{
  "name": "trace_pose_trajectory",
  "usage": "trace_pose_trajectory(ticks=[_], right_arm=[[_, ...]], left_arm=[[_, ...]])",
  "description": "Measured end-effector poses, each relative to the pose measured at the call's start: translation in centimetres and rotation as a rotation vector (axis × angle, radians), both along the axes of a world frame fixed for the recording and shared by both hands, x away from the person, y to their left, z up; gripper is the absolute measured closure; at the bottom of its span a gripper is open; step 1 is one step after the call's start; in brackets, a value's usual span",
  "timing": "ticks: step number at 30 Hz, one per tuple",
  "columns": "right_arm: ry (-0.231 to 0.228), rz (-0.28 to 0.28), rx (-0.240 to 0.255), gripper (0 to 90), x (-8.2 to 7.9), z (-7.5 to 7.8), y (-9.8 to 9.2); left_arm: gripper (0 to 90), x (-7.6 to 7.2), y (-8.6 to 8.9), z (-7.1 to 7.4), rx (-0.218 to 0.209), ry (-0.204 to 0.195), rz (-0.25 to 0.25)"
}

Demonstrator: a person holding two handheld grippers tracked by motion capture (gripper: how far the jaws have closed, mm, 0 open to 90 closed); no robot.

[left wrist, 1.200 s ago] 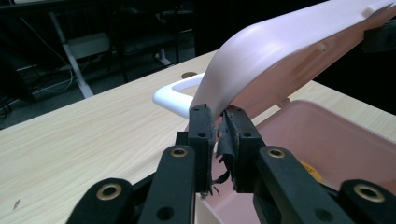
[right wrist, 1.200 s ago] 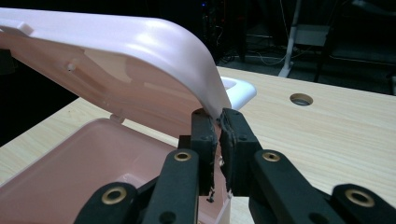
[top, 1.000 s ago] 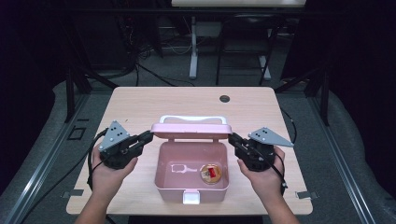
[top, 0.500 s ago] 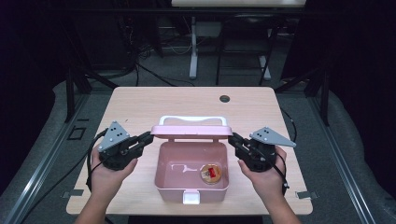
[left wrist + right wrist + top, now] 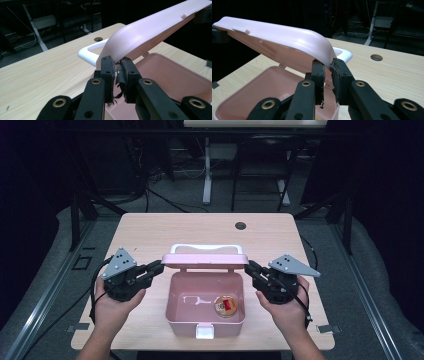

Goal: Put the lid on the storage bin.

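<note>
Both grippers meet the raised lid (image 5: 205, 260) of a pink box (image 5: 206, 304) at its two ends. From the high view, the left gripper (image 5: 159, 266) reaches in from the left and the right gripper (image 5: 248, 266) from the right, each held in a hand (image 5: 114, 306) near the table's (image 5: 175, 230) front half. In the left gripper view, the black jaws straddle the rounded corner edge of the lid (image 5: 140, 35); they have just been opening a little, and whether the pads still press on the plastic cannot be told. The right gripper view shows the same at the other corner of the lid (image 5: 287, 37): jaws narrowly apart with the lid's edge between them, having just eased open, contact unclear.

The box is pale pink plastic, rectangular with rounded corners, sitting at the front centre of the light wooden table. Its lid is hinged at the back and tilted up, glossy, with a white carrying handle (image 5: 206, 248) along its far edge. A white latch (image 5: 204, 332) sits on the front wall. Inside lies a small round yellowish item with a red centre (image 5: 226, 305), near the right side of the floor.
</note>
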State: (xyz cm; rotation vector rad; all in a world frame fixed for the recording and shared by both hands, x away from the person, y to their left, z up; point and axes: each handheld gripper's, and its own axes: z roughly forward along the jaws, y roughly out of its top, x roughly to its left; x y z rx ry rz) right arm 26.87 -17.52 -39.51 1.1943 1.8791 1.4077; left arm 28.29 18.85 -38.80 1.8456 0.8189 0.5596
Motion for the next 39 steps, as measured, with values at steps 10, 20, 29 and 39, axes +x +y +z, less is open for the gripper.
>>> trace_pose_trajectory(ticks=[10,20,29,39], right_arm=[[0.016,0.021,-0.005,77.9,-0.4,0.1,-0.2],[0.034,0.039,0.008,77.4,-0.9,-0.2,-0.5],[0.052,0.067,0.039,76.9,-1.6,-0.1,-1.0],[0.078,0.075,0.032,75.9,-1.9,-0.2,-1.6]], left_arm=[[80.7,-0.8,-0.1,-0.2,0.006,-0.009,-0.002],[80.2,-1.2,0.0,-0.5,0.002,-0.001,-0.008],[80.1,-1.6,0.0,-0.5,0.016,0.005,-0.013],[80.1,-1.7,-0.1,-0.5,0.016,0.003,-0.008]])
